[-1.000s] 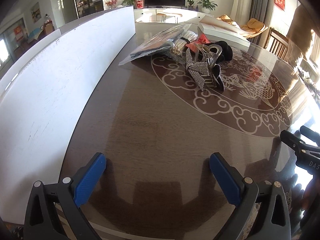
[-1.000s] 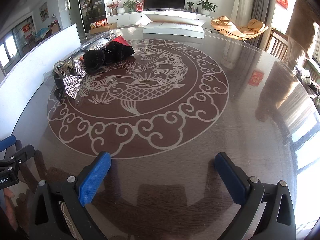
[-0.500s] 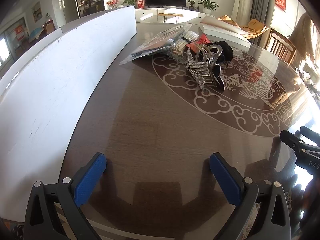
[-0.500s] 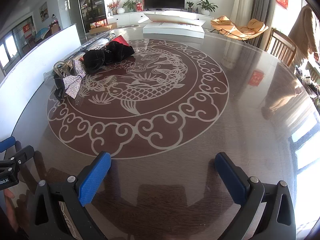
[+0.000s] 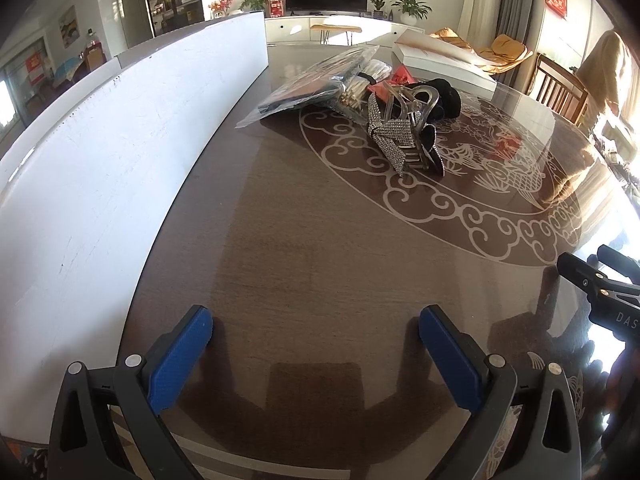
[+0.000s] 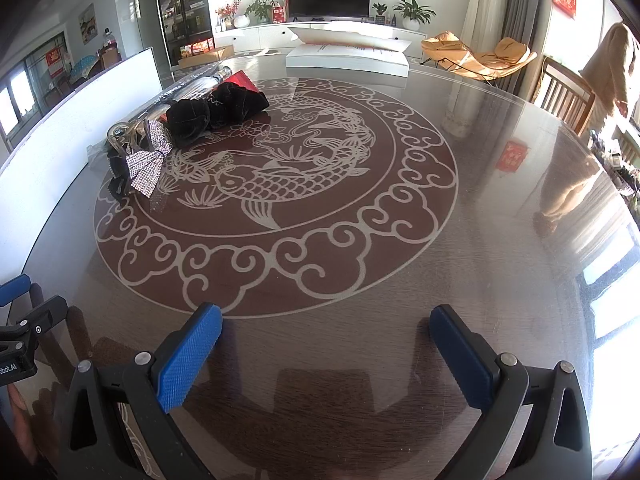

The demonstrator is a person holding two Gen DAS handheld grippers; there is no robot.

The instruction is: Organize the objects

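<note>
A pile of small items lies on the round glass-topped table: a rhinestone bow clip, a clear claw clip, a black velvet piece, a plastic-wrapped packet and a red item. My left gripper is open and empty near the table's front edge, well short of the pile. My right gripper is open and empty too, at the front edge with the pile far to its upper left.
A tall white board stands along the table's left side. A flat white box lies at the far edge. Wooden chairs and a person stand off to the right. Each gripper shows at the edge of the other's view.
The person at the right has shifted a little. Both grippers stay open and almost still; the left wrist view has crept slightly.
</note>
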